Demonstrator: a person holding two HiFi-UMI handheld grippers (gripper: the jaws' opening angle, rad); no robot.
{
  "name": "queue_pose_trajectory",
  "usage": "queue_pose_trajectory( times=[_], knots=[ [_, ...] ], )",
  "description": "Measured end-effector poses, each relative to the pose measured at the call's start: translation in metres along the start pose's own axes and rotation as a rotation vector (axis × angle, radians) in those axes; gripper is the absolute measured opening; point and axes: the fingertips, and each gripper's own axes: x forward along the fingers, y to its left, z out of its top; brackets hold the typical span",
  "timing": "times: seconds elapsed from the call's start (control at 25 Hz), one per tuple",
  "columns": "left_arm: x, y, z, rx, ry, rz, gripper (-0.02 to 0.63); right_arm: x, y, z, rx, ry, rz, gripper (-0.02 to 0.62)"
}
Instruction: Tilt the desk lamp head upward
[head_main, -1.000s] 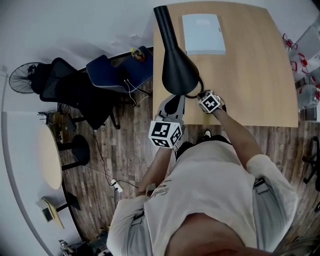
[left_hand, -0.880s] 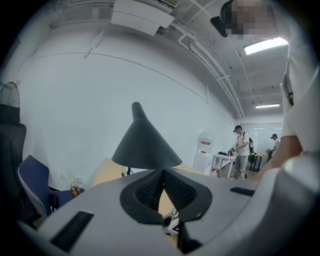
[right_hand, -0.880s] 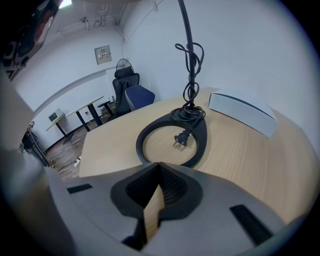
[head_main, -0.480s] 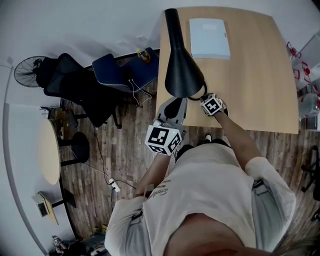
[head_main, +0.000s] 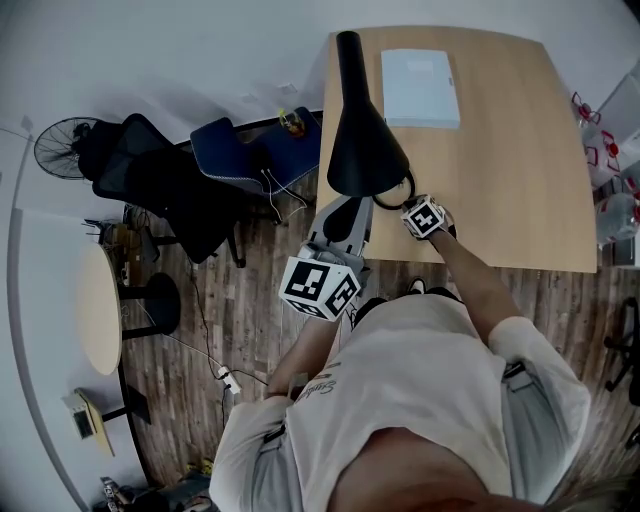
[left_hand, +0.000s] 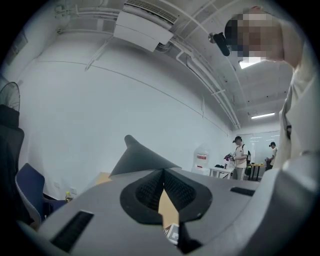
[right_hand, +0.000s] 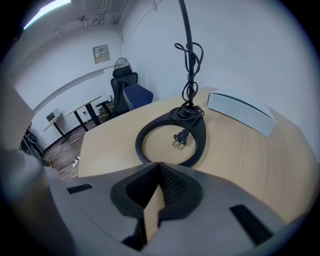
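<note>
Beyond left gripper (left_hand: 163, 171) jaws, lamp head (left_hand: 144, 158)

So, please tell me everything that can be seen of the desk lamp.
The desk lamp is black and looks matte. Its cone-shaped head narrows into a long neck. A thin stem rises from a flat ring-shaped base that rests on the wooden table. The cord is looped around the stem, and its plug lies loose inside the ring. The left gripper, jaws together, points up at the head; contact is unclear.
</note>
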Motion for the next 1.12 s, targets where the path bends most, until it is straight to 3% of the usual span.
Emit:
queue_pose_trajectory(
  times=[0.36, 0.48, 0.68, 1.12],
  knots=[
    [-0.002, -0.007, 0.037, 0.015, -0.023, -0.01, 0.015, -0.001, 0.003, -0.016, 0.019, 0.006, -0.009, -0.005],
    [0.0, -0.008, 0.042, 0.036, -0.016, -0.016, 0.015, -0.004, 0.011, -0.018, -0.073, 0.02, -0.024, -0.005],
    [0.0, -0.011, 0.039, 0.041, -0.012, -0.021, 0.015, -0.01, 0.004, 0.011, -0.003, -0.094, -0.027, -0.005],
    [0.002, -0.011, 0.047, 0.035, -0.019, -0.036, 0.015, 0.003, -0.002, 0.005, 0.03, -0.048, -0.03, -0.005]
  ],
)
